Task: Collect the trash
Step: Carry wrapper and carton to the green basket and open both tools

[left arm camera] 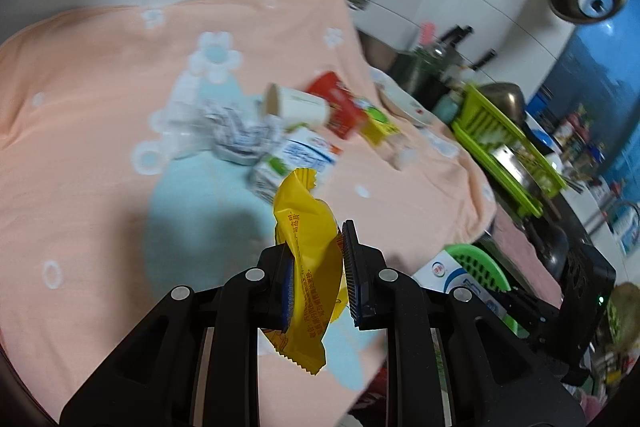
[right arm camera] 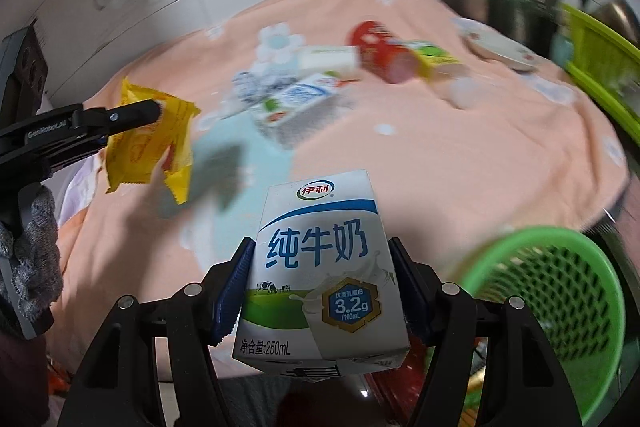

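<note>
Milk carton [right arm camera: 320,267] clamped in right gripper [right arm camera: 322,291], green basket [right arm camera: 560,307] beside it.

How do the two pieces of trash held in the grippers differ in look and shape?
The yellow wrapper in the left gripper is thin, crinkled and flat with serrated ends; the milk carton in the right gripper is a rigid white box with blue lettering. The wrapper hangs limp; the carton keeps its shape. Both are clamped and lifted off the peach cloth.
</note>
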Demonstrator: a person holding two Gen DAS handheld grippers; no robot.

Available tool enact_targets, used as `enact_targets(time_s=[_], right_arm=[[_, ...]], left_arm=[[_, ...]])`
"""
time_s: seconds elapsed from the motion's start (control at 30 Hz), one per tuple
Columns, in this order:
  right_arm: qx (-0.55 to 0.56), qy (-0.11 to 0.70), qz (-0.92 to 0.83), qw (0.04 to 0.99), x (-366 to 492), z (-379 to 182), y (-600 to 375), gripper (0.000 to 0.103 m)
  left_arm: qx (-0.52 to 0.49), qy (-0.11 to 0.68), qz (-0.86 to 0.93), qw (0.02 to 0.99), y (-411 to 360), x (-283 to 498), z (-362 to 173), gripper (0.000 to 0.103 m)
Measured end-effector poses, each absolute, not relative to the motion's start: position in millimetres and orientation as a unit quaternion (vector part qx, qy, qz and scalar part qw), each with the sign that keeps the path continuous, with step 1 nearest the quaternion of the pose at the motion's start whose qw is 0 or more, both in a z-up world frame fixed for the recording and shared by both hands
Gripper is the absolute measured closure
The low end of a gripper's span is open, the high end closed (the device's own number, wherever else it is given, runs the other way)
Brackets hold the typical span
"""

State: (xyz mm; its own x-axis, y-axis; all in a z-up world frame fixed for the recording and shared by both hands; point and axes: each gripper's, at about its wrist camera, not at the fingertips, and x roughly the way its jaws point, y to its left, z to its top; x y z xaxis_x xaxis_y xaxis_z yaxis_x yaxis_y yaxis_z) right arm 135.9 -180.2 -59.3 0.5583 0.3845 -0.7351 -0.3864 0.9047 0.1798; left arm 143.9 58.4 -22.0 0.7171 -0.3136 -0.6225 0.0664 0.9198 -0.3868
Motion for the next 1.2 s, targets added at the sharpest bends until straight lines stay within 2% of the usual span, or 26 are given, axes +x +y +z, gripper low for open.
enact_targets(time_s=[0.5, 1.2], right_arm=[[0.066, 0.433, 0.076, 0.896, 106, -81, -333, 0.039], [0.117, 0.418, 0.03, 0.9, 76, -81, -391, 0.03]], left_arm=[[-0.121, 0.39, -0.204, 0.89, -62, 158, -24, 0.083], [-0.059, 0.434, -0.288, 0.852, -182, 164, -48, 0.082]])
